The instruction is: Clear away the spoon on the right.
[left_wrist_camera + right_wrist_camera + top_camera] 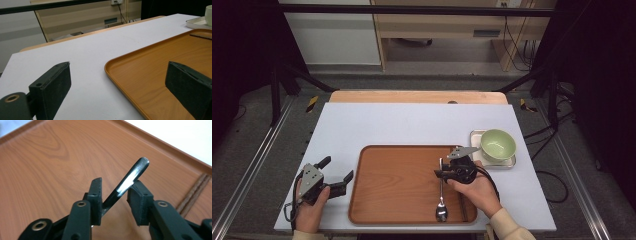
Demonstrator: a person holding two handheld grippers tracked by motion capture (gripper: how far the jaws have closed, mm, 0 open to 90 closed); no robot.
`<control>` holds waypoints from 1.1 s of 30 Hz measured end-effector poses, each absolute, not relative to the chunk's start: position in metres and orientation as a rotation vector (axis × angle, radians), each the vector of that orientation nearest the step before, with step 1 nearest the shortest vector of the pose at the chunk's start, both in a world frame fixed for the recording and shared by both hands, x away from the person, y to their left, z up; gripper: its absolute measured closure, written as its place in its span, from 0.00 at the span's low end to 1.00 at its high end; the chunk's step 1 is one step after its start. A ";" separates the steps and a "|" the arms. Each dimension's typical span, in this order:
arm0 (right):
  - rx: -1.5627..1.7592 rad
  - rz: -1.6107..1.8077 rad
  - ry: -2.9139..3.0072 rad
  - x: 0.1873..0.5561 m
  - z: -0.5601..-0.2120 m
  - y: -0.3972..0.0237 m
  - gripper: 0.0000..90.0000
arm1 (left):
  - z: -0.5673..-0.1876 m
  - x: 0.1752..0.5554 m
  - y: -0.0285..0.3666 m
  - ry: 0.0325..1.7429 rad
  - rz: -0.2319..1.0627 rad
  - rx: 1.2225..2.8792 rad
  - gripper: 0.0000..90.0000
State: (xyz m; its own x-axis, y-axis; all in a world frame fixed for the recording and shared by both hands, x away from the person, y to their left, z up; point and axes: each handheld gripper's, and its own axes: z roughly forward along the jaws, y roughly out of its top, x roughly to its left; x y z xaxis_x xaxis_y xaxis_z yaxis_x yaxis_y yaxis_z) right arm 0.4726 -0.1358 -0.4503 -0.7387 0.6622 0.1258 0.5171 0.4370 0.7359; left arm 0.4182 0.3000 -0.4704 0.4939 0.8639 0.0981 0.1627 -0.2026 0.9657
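A metal spoon (pixel 441 200) lies on the wooden tray (pixel 397 180), near its right side, with its bowl toward the near rim. My right gripper (pixel 441 173) sits over the far end of the handle. In the right gripper view the handle (pixel 132 176) slants across the gap between the two black jaws of that gripper (pixel 116 187). The jaws stand apart and do not clamp it, so the gripper is open. My left gripper (pixel 337 168) rests on the white table just left of the tray. It is wide open with nothing in it (pixel 117 82).
A pale green bowl (pixel 498 145) stands on a small white tray (pixel 477 135) beyond the wooden tray's right corner. The wooden tray's raised rim (pixel 120 76) runs close to my left gripper. White tabletop (pixel 412 122) stretches behind the tray.
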 end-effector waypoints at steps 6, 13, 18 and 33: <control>1.080 1.125 2.477 0.470 -0.453 -0.136 0.60 | -0.470 0.418 0.299 0.885 0.823 1.676 0.07; 1.127 1.125 2.416 0.469 -0.453 -0.143 0.50 | -0.471 0.419 0.299 0.885 0.822 1.676 0.07; 1.115 1.159 2.362 0.469 -0.453 -0.146 0.41 | -0.472 0.420 0.299 0.886 0.823 1.676 0.07; 1.066 1.272 2.254 0.461 -0.451 -0.140 0.22 | -0.472 0.422 0.303 0.891 0.822 1.673 0.07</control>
